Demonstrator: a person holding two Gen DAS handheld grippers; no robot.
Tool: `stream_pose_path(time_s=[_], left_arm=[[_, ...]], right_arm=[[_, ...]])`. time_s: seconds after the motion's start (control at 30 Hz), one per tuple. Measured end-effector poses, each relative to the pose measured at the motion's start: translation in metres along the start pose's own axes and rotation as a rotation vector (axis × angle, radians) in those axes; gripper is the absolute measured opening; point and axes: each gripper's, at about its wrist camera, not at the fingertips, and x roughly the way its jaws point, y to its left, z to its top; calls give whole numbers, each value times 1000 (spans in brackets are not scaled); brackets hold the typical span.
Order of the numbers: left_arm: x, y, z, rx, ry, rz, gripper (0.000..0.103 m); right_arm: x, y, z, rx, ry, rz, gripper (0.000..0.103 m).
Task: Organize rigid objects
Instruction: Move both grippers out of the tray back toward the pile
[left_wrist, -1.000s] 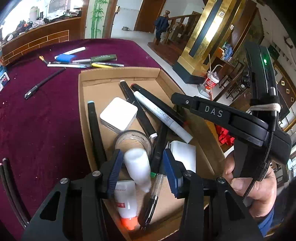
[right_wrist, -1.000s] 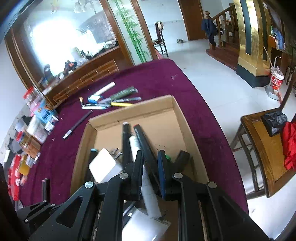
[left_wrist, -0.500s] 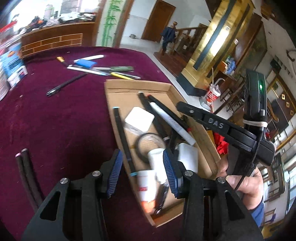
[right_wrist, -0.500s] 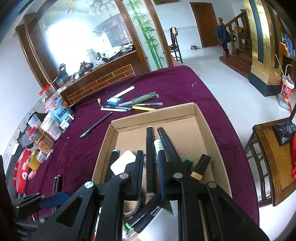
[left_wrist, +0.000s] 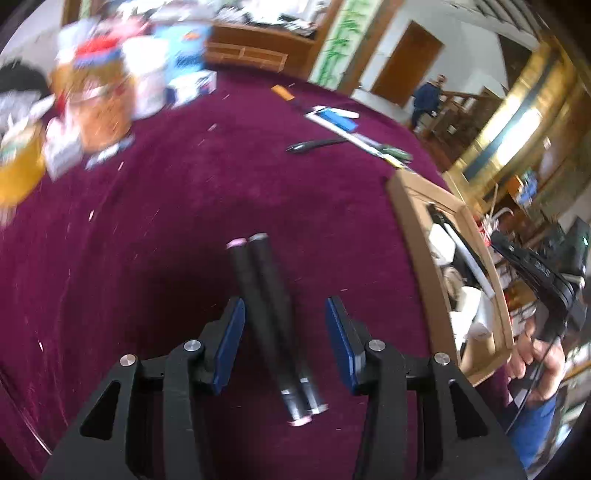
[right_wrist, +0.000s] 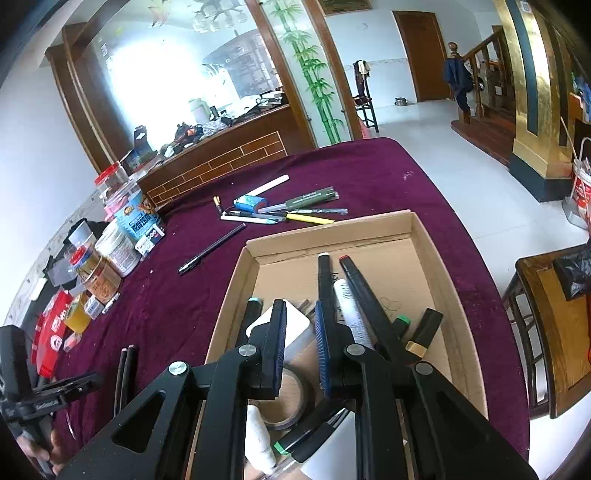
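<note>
Two black markers (left_wrist: 266, 295) lie side by side on the purple cloth, also seen at the left in the right wrist view (right_wrist: 125, 369). My left gripper (left_wrist: 284, 302) hangs over them, open, one blue pad on each side and neither pressing. The cardboard box (right_wrist: 332, 229) holds several markers, a white square block (right_wrist: 291, 325), a tape roll (right_wrist: 291, 402) and a white bottle (right_wrist: 258, 435). My right gripper (right_wrist: 300, 306) is shut with nothing in it, above the box's near end. In the left wrist view the box (left_wrist: 413, 229) is at the right.
Loose pens and a blue eraser (right_wrist: 288, 210) lie beyond the box, with a black pen (right_wrist: 210, 249) nearer. Jars and packets (right_wrist: 118, 236) crowd the table's left edge. A wooden chair (right_wrist: 554, 332) stands off the right edge. A hand (left_wrist: 532, 354) holds the right gripper.
My left gripper has swung left, off the box and over the two black markers on the cloth. The right gripper shifted slightly above the box and stayed shut.
</note>
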Motion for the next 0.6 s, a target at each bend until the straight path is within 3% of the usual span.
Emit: stream_pose_path(time_s=[0.3, 0.6], left_arm=[[25, -1, -9, 26, 40, 67, 43], [16, 23, -16, 38, 7, 62, 42]], right_arm=[[-2, 2, 0, -6, -3, 2, 14], [-2, 15, -3, -43, -3, 21, 14]])
